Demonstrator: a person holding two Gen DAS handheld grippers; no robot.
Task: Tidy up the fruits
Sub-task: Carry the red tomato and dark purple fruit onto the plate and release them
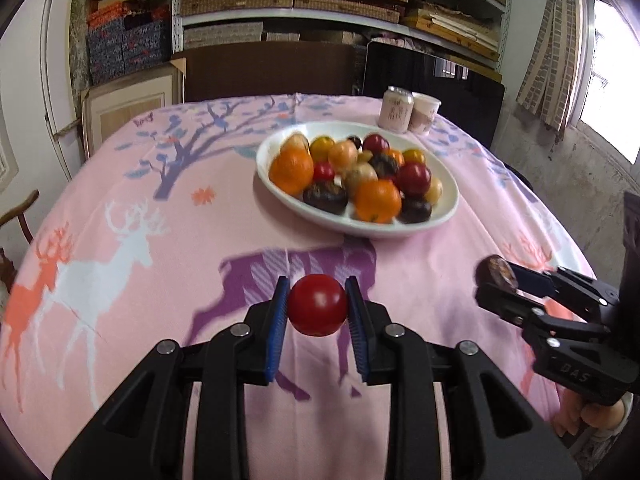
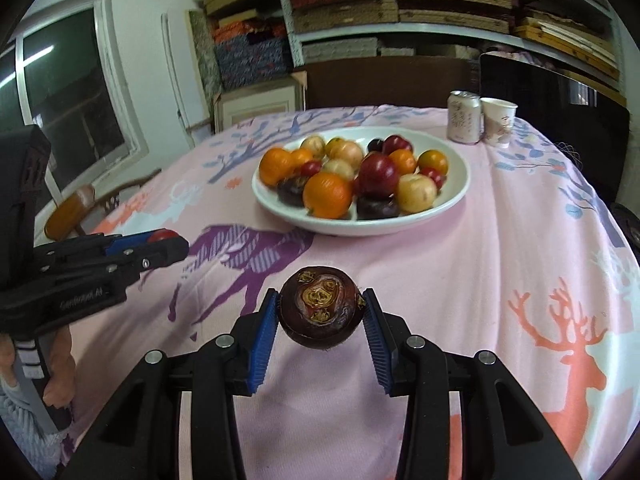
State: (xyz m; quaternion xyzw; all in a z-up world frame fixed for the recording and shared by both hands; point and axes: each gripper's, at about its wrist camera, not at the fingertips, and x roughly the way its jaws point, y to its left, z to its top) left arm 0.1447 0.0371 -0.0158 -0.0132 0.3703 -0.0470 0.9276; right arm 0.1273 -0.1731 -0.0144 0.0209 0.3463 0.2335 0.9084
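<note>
The left hand-held gripper is clamped on one red tomato, held above the pink tabletop. The right hand-held gripper is clamped on one dark mangosteen. One white plate (fruits piled, exact count unclear) stands beyond, near one can and one paper cup.

Both tools are black plastic. The left claw and right claw have ribbed blue pads, silver round screws at the linkage pivots, and pale lettering on the body. A light knitted sleeve covers one wrist.
</note>
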